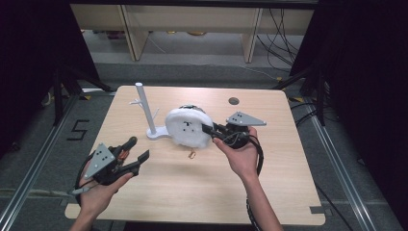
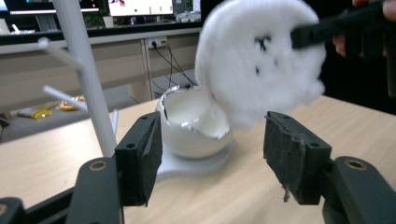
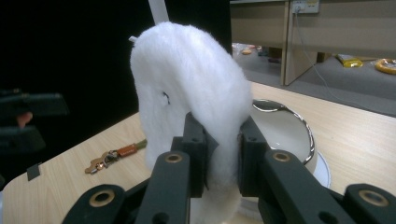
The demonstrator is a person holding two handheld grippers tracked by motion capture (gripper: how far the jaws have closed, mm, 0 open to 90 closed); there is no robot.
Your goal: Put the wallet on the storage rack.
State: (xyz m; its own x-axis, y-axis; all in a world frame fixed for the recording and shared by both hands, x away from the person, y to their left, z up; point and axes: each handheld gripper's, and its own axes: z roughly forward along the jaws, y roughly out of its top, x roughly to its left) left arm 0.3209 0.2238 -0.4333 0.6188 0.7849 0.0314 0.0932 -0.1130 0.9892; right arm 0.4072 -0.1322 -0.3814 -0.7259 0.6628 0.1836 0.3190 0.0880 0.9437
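Notably, little writing is legible — a black "5" mark [image 1: 78,130] on the grey floor left of the table. A light wooden table [image 1: 192,192] carries a white branched stand [image 1: 144,110], a white bowl [image 2: 194,126] and a small key clasp [image 3: 112,157]. Right gripper [image 3: 223,154] pinches the white fluffy pouch [image 1: 188,127], held upright over the bowl. Left gripper [image 2: 212,158] — jaws spread, nothing between — sits near the table's left edge. Dark curtains flank the room.
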